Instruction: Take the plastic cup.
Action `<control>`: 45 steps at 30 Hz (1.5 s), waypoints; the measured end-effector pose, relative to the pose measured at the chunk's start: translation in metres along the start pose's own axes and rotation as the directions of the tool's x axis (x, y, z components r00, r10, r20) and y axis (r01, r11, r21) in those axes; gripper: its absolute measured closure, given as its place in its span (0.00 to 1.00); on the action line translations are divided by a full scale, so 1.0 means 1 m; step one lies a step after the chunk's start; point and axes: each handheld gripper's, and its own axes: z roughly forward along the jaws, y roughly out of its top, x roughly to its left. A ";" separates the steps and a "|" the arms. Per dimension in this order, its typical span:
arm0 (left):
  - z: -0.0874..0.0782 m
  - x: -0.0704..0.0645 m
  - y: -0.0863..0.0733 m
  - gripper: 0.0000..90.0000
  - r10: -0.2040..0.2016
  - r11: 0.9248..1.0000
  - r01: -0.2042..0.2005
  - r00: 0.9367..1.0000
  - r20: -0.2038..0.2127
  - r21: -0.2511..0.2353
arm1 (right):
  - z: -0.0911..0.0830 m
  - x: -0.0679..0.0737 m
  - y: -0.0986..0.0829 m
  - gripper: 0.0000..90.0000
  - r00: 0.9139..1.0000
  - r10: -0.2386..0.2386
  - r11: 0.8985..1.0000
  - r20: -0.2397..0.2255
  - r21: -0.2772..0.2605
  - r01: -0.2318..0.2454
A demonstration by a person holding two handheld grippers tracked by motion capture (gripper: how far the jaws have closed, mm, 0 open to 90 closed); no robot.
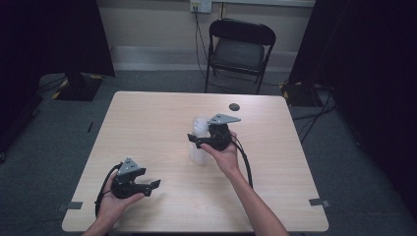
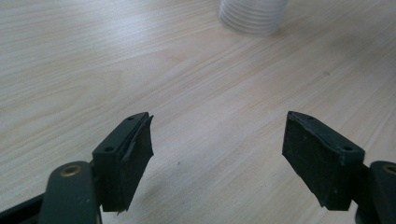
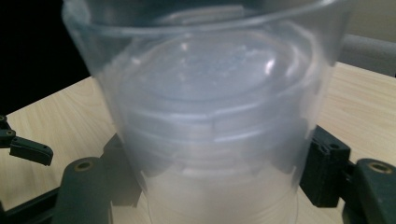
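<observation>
Two hands work over the counter. Near its front-left edge, the left gripper lies low, jaws spread wide around nothing. At mid-counter, the right gripper reaches leftward, pinching the stacked clear cups, which stand upright.

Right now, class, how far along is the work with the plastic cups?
Done: the right tool has its jaws around the stack of clear plastic cups at mid-table. In hand: that grasp; whether the stack is lifted cannot be told. Left: the left tool waits open and empty near the table front; no cup is separated yet.
</observation>
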 end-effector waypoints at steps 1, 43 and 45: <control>-0.001 0.001 0.000 0.27 0.003 1.000 -0.003 1.000 -0.004 0.000 | -0.001 0.001 0.002 0.32 1.000 -0.001 1.000 -0.002 -0.007 0.001; -0.003 0.003 0.001 0.40 -0.012 1.000 0.013 1.000 0.022 -0.015 | -0.018 0.001 0.036 0.33 1.000 0.001 0.997 -0.010 -0.075 -0.002; -0.003 0.003 0.000 0.40 -0.011 1.000 0.011 1.000 0.021 -0.006 | -0.019 0.001 0.038 0.33 1.000 0.005 0.997 -0.013 -0.082 -0.006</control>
